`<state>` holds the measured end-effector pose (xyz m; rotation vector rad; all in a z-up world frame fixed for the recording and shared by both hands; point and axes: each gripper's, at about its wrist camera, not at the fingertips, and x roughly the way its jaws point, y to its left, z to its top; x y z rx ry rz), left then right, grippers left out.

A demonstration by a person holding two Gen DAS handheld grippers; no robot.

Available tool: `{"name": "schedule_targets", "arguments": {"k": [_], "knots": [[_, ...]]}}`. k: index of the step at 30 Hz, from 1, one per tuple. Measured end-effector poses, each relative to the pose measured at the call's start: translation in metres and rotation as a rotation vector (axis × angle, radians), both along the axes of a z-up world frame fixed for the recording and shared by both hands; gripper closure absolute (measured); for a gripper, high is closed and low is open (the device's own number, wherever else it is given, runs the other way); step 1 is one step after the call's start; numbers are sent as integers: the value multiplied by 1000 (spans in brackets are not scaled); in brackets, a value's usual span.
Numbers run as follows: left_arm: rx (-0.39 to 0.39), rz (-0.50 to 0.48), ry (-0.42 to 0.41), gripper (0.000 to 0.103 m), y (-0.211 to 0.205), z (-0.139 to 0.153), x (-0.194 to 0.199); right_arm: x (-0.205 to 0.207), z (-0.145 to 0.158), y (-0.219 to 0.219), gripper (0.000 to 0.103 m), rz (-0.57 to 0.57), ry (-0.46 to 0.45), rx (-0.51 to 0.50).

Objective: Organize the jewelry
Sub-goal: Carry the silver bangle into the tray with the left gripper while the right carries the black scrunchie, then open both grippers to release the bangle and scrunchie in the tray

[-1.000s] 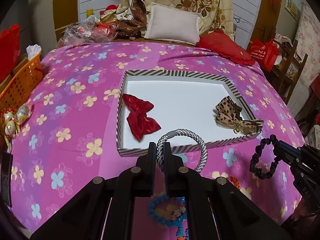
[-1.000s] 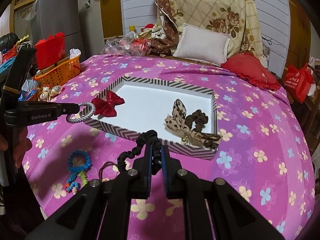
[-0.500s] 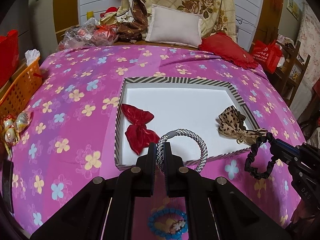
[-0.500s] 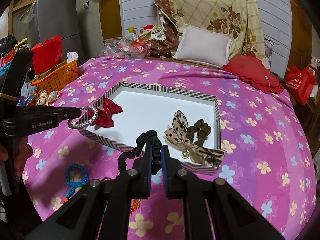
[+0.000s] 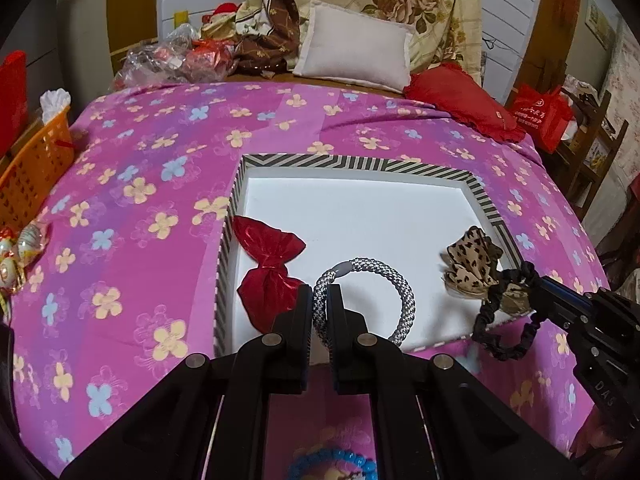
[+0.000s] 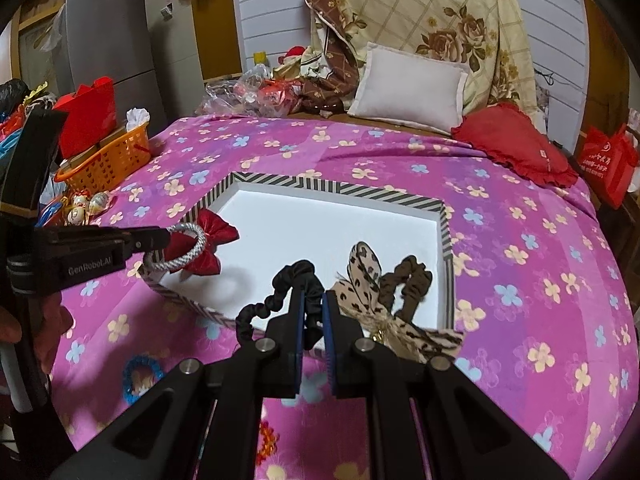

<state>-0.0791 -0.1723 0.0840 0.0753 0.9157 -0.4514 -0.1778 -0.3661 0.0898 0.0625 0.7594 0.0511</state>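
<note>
The left gripper (image 5: 319,300) is clamped on a grey braided bracelet (image 5: 394,280), which hangs over the near edge of the striped tray (image 5: 352,162); the right gripper (image 6: 311,304) is closed on a black scrunchie (image 6: 276,300), held above the tray's near rim; inside the white tray lie a red bow (image 5: 268,268) at the left, a leopard-print bow (image 6: 366,276) and a brown scrunchie (image 6: 412,280) at the right; the tray sits on a bed with a pink flowered cover (image 5: 160,168); a blue beaded ring (image 6: 138,376) lies on the cover near the grippers.
</note>
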Motion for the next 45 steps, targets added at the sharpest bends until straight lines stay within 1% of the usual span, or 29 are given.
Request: {"name": "schedule_targets", "arguments": {"k": [9,15,21,26,28,29,30,31,32,33,35,40,42,45], "knots": [[25,23,22,103,-9,-20,19,37,-20,0,94,13,49,3],[56,26,40,103,-14,-37,27,62,-45,-1,94,19,115,15],[75,24,60,103,-19,-49,33,72,-64,-5,94,10,160,22],[83,21,84,103,-22,-60,37,77,-72,-7,93,-6,185,-1],[84,23,84,103,-23,-62,38,77,-74,-8,89,-13,192,-7],[83,25,82,103,-23,-62,38,77,-74,-8,85,-16,191,-6],[80,28,77,103,-22,-62,37,77,-74,-9,76,-21,191,-3],[80,30,74,103,-22,-62,37,76,-74,-10,70,-26,192,0],[75,32,68,103,-21,-61,37,75,-72,-10,61,-28,188,7],[69,35,65,103,-20,-60,37,73,-71,-10,56,-26,182,15],[45,38,60,96,-17,-57,36,70,-68,-9,55,-23,175,17],[71,42,17,94,-16,-47,30,61,-57,0,53,-6,153,2],[77,38,8,94,-15,-44,26,56,-52,4,47,-1,141,1],[85,41,-15,94,-13,-38,19,49,-45,8,45,0,125,-4]]}}
